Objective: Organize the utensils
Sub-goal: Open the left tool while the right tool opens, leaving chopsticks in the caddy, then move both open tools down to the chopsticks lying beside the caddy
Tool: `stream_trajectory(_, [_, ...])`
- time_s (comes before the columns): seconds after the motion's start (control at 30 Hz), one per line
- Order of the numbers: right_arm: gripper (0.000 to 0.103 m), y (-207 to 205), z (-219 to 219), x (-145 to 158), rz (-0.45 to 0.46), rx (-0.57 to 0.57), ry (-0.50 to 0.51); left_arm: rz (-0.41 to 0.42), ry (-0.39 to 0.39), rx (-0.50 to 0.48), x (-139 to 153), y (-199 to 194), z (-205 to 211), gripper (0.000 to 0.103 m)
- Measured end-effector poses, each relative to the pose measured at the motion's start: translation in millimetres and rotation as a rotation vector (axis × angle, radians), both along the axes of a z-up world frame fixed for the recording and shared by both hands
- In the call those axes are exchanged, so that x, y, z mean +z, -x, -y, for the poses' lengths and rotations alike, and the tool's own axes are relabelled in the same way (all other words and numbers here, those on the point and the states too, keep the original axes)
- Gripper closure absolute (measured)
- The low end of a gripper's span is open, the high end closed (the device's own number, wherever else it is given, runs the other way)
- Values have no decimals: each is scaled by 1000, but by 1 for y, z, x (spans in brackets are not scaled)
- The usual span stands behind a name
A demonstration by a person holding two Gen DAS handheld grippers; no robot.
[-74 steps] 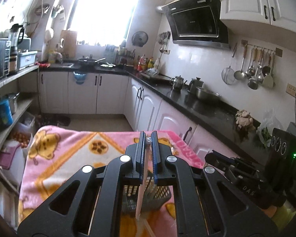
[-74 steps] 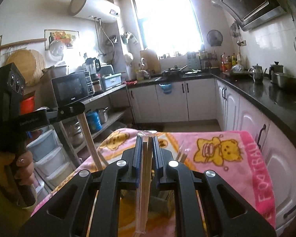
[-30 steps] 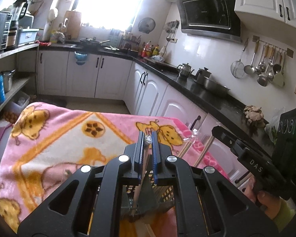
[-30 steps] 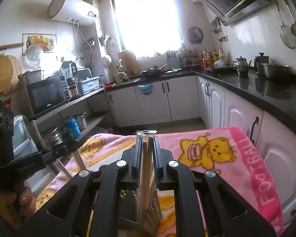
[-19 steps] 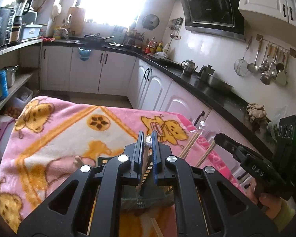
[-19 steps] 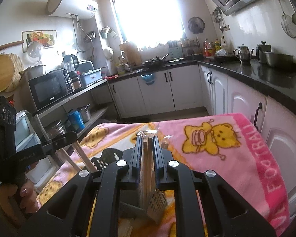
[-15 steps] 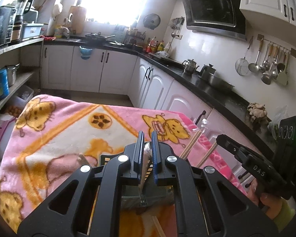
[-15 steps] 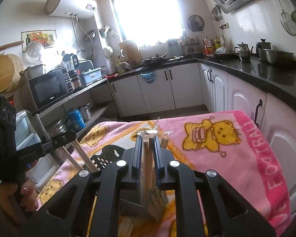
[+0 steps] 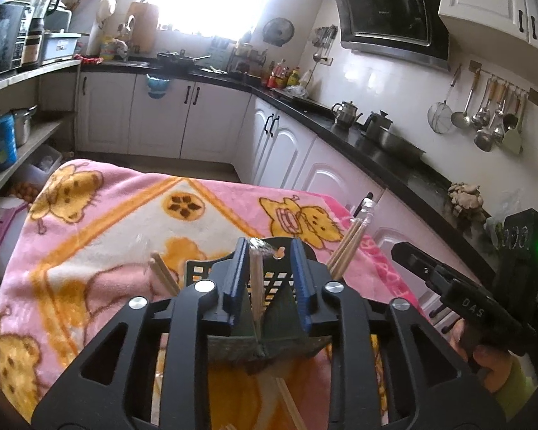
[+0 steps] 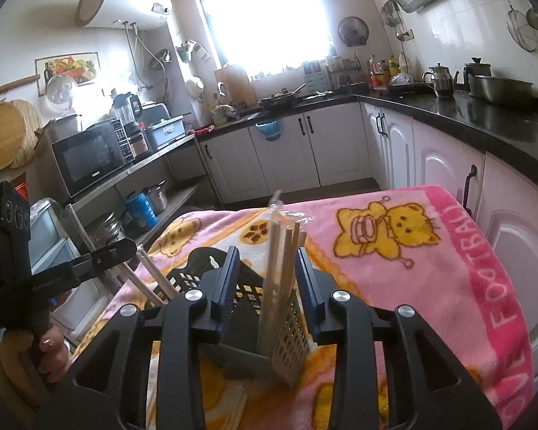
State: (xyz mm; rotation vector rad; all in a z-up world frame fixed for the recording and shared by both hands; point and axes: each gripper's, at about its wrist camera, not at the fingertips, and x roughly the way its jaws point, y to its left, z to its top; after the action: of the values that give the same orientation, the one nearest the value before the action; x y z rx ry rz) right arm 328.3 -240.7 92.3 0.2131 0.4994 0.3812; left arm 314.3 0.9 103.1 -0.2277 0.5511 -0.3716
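Observation:
A dark perforated utensil holder point(image 9: 269, 337) stands on the pink cartoon blanket point(image 9: 100, 222); it also shows in the right wrist view point(image 10: 287, 344). My left gripper point(image 9: 267, 254) is open above it, with a wrapped chopstick pair point(image 9: 257, 286) standing loose in the holder between the jaws. My right gripper point(image 10: 269, 258) is open too, with wrapped chopsticks point(image 10: 281, 272) standing in the holder between its jaws. More chopsticks point(image 9: 348, 243) lean in the holder's right side and others point(image 9: 163, 272) on its left.
Loose chopsticks point(image 9: 287, 408) lie on the blanket in front of the holder. The right gripper's body point(image 9: 459, 301) shows at the left view's right edge, the left gripper's body point(image 10: 53, 276) at the right view's left edge. White cabinets and black counters point(image 10: 484, 122) surround the table.
Both grippers have opened and let go of their wrapped chopsticks, which now stand in the holder. Earlier both were shut on them and lowering toward the holder.

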Motion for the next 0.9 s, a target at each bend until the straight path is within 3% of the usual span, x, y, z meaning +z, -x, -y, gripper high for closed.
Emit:
stream_trajectory(0.47, [64, 22, 2, -4, -12, 13, 19, 27, 14, 1, 4, 38, -6, 46])
stream_trajectory(0.63, [63, 31, 5, -6, -18, 13, 23, 24, 23, 5, 1, 52, -12, 40])
stream_trajectory(0.9, [63, 47, 6, -9, -26, 15, 31, -16, 19, 17, -16, 68, -17, 40])
